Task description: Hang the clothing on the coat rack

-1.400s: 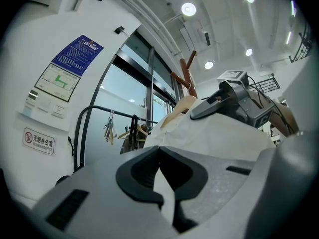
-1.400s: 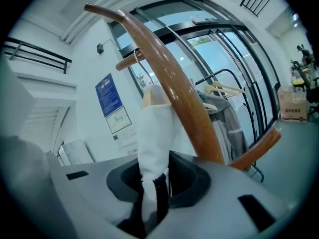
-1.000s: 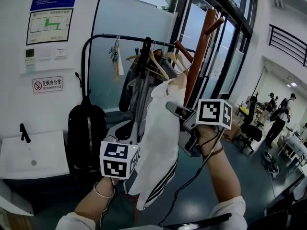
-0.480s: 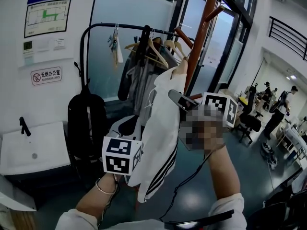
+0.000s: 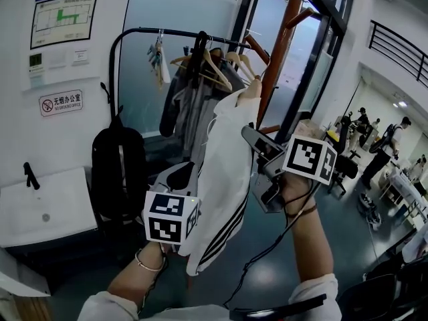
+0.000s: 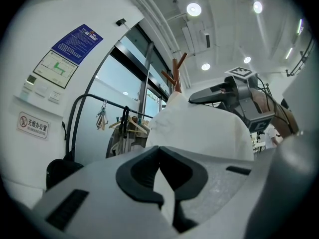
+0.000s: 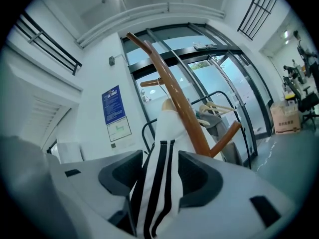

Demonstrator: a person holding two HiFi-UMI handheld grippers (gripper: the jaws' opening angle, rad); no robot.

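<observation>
White jacket point(image 5: 224, 179), clamped in left gripper point(image 6: 160, 156)

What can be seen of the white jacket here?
The jacket is soft white cloth with black stripes down one edge. It hangs long and limp, its top caught over a pale wooden tip by the brown rack. The left hand-held gripper is shut on a white fold. The right hand-held gripper, whose jaws have just been opening, has the striped part between them.

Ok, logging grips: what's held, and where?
Left gripper pinches the white jacket low down; right gripper's fingers have just been opening, striped fabric between them.
</observation>
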